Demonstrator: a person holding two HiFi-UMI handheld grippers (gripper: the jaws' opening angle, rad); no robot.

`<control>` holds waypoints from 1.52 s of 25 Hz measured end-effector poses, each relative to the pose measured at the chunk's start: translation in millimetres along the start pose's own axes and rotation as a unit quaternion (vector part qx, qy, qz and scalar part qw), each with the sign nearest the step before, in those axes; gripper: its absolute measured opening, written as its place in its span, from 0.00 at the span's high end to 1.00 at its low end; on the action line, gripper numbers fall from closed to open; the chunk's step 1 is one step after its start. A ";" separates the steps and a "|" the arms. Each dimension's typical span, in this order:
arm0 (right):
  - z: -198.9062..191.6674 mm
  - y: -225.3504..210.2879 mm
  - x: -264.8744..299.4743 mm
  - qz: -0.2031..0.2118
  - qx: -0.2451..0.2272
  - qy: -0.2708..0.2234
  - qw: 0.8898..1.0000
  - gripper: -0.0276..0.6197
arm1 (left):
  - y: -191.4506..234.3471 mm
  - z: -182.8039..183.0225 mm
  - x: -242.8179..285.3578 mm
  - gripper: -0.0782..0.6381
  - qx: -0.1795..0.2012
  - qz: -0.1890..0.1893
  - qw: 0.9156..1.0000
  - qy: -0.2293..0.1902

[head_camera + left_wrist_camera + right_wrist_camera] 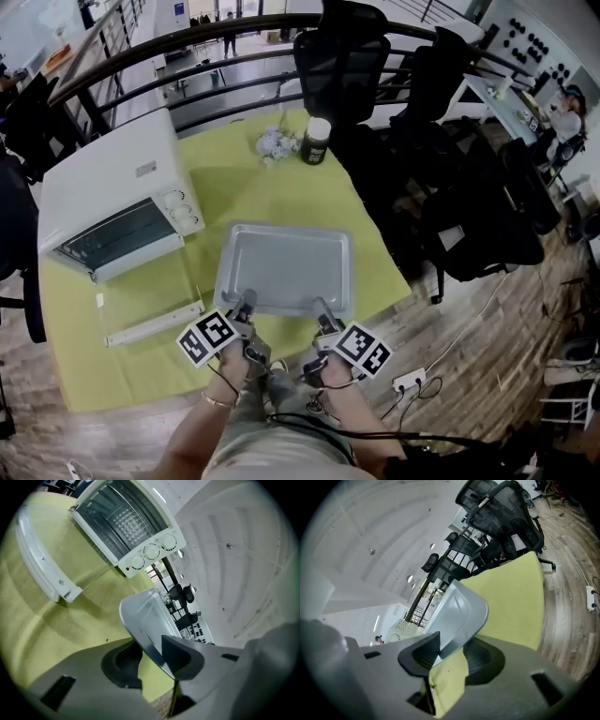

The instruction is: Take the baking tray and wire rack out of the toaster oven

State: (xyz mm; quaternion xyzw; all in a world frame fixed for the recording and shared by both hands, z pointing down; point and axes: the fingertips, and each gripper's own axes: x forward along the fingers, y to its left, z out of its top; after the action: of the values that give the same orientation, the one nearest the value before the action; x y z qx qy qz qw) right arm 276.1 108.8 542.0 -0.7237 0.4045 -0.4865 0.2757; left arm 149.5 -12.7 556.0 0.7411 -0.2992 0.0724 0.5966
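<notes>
The grey baking tray (pixel 286 267) is outside the oven, over the green table, to the right of the white toaster oven (pixel 112 202). My left gripper (pixel 246 305) is shut on the tray's near rim at the left. My right gripper (pixel 322 309) is shut on the same rim at the right. In the left gripper view the tray's edge (pixel 140 616) is pinched between my left gripper's (pixel 152 656) pads. The right gripper view shows the tray's corner (pixel 459 611) clamped in my right gripper (pixel 450 656). The oven door (pixel 150 305) lies open and flat. A wire grid (pixel 124 520) shows inside the oven (pixel 150 550).
A black jar (pixel 316 141) and a crumpled wad (pixel 277 142) sit at the table's far side. Black office chairs (pixel 342 56) stand past the table's right edge. A power strip (pixel 410 381) lies on the wooden floor. The door handle (pixel 42 559) juts out left of the tray.
</notes>
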 end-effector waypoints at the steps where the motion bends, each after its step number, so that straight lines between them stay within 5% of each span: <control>1: 3.8 -1.6 4.4 -0.001 0.000 -0.001 1.000 0.73 | -0.2 0.7 6.2 0.72 0.000 0.001 1.000 0.002; 18: 44.2 -19.9 98.3 -0.011 0.016 0.015 1.000 0.73 | 16.1 35.0 89.8 0.71 -0.027 0.044 0.998 -0.021; 38: 42.0 -39.2 131.4 -0.037 0.008 0.052 0.998 0.70 | 33.8 40.4 112.6 0.71 -0.029 0.077 0.996 -0.019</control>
State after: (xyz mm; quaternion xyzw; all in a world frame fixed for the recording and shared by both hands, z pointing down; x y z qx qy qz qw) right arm 353.7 17.3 620.6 -0.7097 0.3871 -0.5367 0.2418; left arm 212.7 -94.1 625.5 0.6995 -0.3685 0.0954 0.6049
